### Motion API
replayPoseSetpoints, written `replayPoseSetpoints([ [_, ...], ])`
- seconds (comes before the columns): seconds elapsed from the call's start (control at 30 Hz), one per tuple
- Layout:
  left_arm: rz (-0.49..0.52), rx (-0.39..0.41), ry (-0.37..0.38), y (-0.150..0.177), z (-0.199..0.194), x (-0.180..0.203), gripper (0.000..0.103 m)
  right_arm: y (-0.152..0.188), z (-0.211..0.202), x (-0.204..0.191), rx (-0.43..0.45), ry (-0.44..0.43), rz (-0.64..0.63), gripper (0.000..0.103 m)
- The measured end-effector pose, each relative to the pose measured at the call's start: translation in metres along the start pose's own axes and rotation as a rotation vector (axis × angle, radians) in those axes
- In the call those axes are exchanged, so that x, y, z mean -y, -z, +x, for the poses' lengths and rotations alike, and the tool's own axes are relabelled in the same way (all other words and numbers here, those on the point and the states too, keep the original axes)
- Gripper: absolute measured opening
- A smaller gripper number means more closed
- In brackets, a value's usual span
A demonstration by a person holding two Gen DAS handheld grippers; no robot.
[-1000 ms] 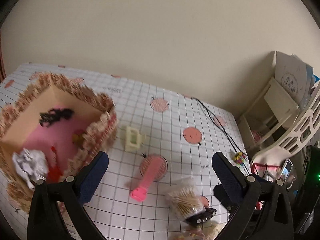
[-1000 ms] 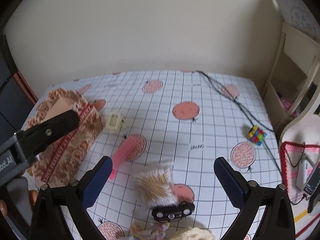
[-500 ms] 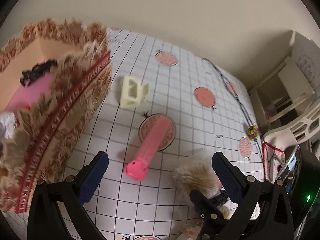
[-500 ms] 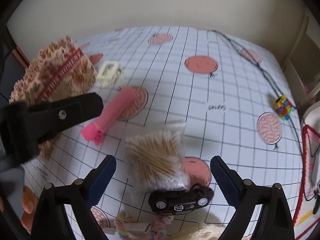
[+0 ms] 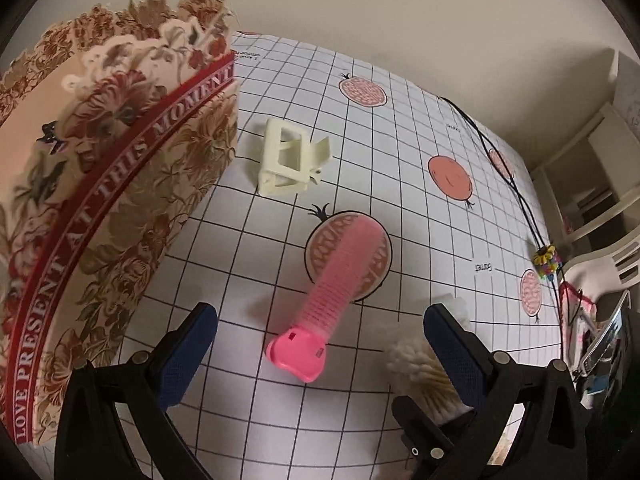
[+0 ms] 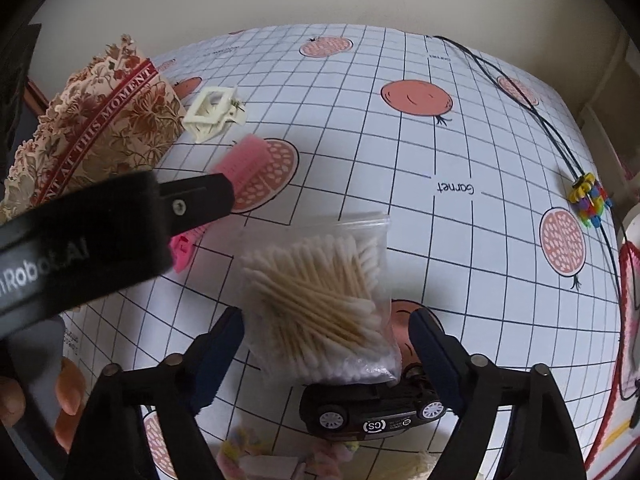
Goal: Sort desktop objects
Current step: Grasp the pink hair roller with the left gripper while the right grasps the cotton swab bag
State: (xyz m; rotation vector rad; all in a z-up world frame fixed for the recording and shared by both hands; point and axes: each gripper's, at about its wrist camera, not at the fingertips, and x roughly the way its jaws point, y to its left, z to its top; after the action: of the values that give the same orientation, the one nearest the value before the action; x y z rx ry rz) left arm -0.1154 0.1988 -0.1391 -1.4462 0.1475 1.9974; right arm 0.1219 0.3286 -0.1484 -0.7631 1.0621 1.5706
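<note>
A pink ribbed tube [image 5: 340, 284] lies on the grid cloth, its flat pink cap toward me. My left gripper [image 5: 320, 336] is open and low, its fingers either side of the cap end. A cream hair claw [image 5: 290, 160] lies beyond it, next to the flowered storage box [image 5: 100, 184]. A clear bag of cotton swabs [image 6: 324, 300] lies between the open fingers of my right gripper [image 6: 326, 344]. A black toy car [image 6: 372, 410] sits just under the bag's near edge. The swab bag also shows in the left wrist view [image 5: 424, 372].
A colourful bead cube [image 6: 590, 200] on a black cord [image 6: 520, 92] lies at the right. The left gripper's body [image 6: 100, 232] crosses the right wrist view. Pastel items [image 6: 256, 456] lie at the near edge. A white shelf [image 5: 592, 184] stands beyond the table's right side.
Both grippers have come down and forward. The left has moved from above the box to straddle the pink tube's cap; the right has closed in around the swab bag. Both stay open.
</note>
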Motion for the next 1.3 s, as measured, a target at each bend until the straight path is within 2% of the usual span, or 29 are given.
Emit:
replayPoseSetpoints([
  [0.2,0.004,-0.006,0.037,-0.004,0.006,0.003,0.099,0.001,-0.002,0.013,0.019,0.011,0.054,0.067],
  [0.27,0.024,-0.002,0.025,-0.005,0.008,0.005,0.088,0.001,-0.003,0.017,0.028,0.009,0.072,0.063],
  [0.4,0.055,-0.001,-0.004,-0.005,0.012,0.008,0.086,-0.001,-0.006,0.03,0.047,-0.003,0.12,0.056],
  [0.47,0.063,-0.003,-0.012,-0.005,0.014,0.009,0.076,-0.001,-0.006,0.037,0.055,-0.013,0.15,0.054],
  [0.73,0.109,-0.006,-0.044,-0.007,0.024,0.017,0.069,-0.008,-0.013,0.062,0.112,-0.06,0.254,0.038],
  [0.9,0.156,0.007,-0.095,-0.009,0.027,0.022,0.058,-0.014,-0.007,0.066,0.11,-0.07,0.273,0.038],
  [1.0,0.204,0.016,-0.148,-0.009,0.029,0.026,0.045,-0.018,-0.007,0.063,0.115,-0.063,0.261,0.038],
  [1.07,0.218,0.02,-0.156,-0.01,0.029,0.028,0.033,-0.021,-0.004,0.06,0.114,-0.056,0.25,0.038],
  [1.17,0.239,0.021,-0.166,-0.011,0.029,0.03,0.028,-0.024,-0.004,0.057,0.113,-0.045,0.242,0.038],
  [1.3,0.253,0.027,-0.165,-0.011,0.03,0.031,0.028,-0.03,-0.004,0.052,0.115,-0.039,0.224,0.04],
])
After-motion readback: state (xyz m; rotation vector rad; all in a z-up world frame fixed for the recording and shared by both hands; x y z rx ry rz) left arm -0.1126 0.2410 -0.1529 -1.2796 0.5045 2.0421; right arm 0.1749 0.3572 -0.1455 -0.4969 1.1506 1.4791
